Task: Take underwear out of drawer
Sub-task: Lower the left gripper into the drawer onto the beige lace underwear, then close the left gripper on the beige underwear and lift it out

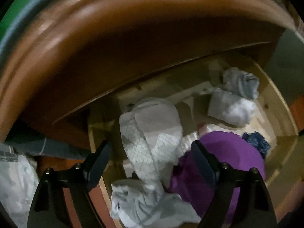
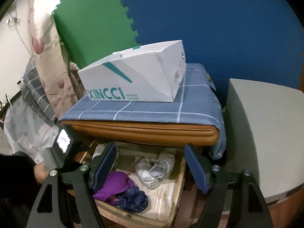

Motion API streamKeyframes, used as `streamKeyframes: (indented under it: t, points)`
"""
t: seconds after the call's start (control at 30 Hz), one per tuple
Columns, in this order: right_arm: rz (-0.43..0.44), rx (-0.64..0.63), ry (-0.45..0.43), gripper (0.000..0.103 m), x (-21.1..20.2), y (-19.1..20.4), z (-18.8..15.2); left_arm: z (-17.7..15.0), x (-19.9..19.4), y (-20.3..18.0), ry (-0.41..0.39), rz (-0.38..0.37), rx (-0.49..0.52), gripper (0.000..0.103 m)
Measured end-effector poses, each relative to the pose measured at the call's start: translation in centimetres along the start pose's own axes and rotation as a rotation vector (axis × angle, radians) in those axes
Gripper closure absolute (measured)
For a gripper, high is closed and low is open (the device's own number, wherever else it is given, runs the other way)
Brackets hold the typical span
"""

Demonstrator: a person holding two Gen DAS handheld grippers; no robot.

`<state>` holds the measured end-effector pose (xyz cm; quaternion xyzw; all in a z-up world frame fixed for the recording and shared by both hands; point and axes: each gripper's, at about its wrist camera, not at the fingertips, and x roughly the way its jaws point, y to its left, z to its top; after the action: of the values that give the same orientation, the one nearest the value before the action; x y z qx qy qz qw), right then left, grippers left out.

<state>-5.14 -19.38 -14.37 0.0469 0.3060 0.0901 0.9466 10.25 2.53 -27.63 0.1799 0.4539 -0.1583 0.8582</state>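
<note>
Left wrist view looks down into the open pale-wood drawer (image 1: pixel 273 102) under the overhanging brown cabinet top (image 1: pixel 114 38), with the left gripper (image 1: pixel 150 157) hovering, jaws wide apart and holding nothing. Between them lies the long grey-and-white patterned cotton underwear (image 1: pixel 152 133), along the drawer's left edge; its long axis runs from the front of the drawer toward the back, the rounded end pointing at the back wall and the crumpled end nearest the camera. Just beside it on the right is a purple padded garment (image 1: pixel 228 161), touching or overlapping its edge, then a small dark blue speckled cloth (image 1: pixel 256 142), and a bundle of pale grey-white socks (image 1: pixel 237 95) toward the back right corner. Closing here could pinch the purple piece along with the grey one, since the right finger sits over it, or a lift could snag on the overhang above. Right wrist view shows the right gripper (image 2: pixel 150 167) above the drawer's front edge, jaws likewise spread and empty, below a white cardboard shoebox (image 2: pixel 133 76) on a blue checked cloth (image 2: pixel 152 110); crowding both tools into one drawer risks a collision.
</note>
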Motion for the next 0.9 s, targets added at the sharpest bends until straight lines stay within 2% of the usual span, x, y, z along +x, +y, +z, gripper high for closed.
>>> streamKeyframes:
  t: [0.07, 0.1, 0.17, 0.2, 0.23, 0.27, 0.3, 0.37, 0.57, 0.7, 0.9]
  points:
    - [0.004, -0.021, 0.001, 0.027, 0.1, 0.5, 0.0, 0.7, 1.4, -0.4, 0.038, 0.024, 0.061, 0.038]
    - [0.007, -0.028, 0.003, 0.027, 0.2, 0.6, 0.0, 0.8, 1.9, -0.8, 0.038, 0.050, 0.100, 0.041]
    - [0.006, -0.043, 0.010, 0.027, 0.4, 1.1, -0.1, 1.0, 2.3, -1.9, 0.031, 0.048, 0.182, 0.041]
    - [0.004, -0.054, 0.016, 0.027, 0.6, 1.3, -0.1, 1.1, 2.5, -2.3, 0.027, 0.039, 0.214, 0.047]
    - [0.003, -0.061, 0.020, 0.027, 0.7, 1.5, -0.2, 1.1, 2.8, -2.3, 0.023, 0.043, 0.227, 0.067]
    - [0.003, -0.071, 0.025, 0.027, 0.9, 1.8, -0.2, 1.1, 2.8, -2.4, 0.024, 0.045, 0.229, 0.080]
    - [0.003, -0.079, 0.027, 0.027, 1.0, 1.9, -0.3, 1.1, 2.9, -2.3, 0.029, 0.037, 0.228, 0.087]
    - [0.001, -0.096, 0.030, 0.027, 1.0, 2.3, -0.4, 1.0, 2.2, -1.8, 0.013, -0.029, 0.198, 0.089]
    - [-0.030, -0.150, 0.056, 0.027, 1.8, 3.1, -0.8, 0.5, -5.5, -0.8, -0.184, -0.145, 0.119, 0.090]
    - [-0.040, -0.161, 0.077, 0.027, 2.7, 3.4, -1.0, 0.1, -10.8, -0.3, -0.281, -0.193, 0.026, 0.090]
    - [-0.084, -0.214, 0.138, 0.027, 4.3, 4.2, -1.8, -0.1, -17.6, -0.7, -0.404, -0.213, -0.076, 0.090]
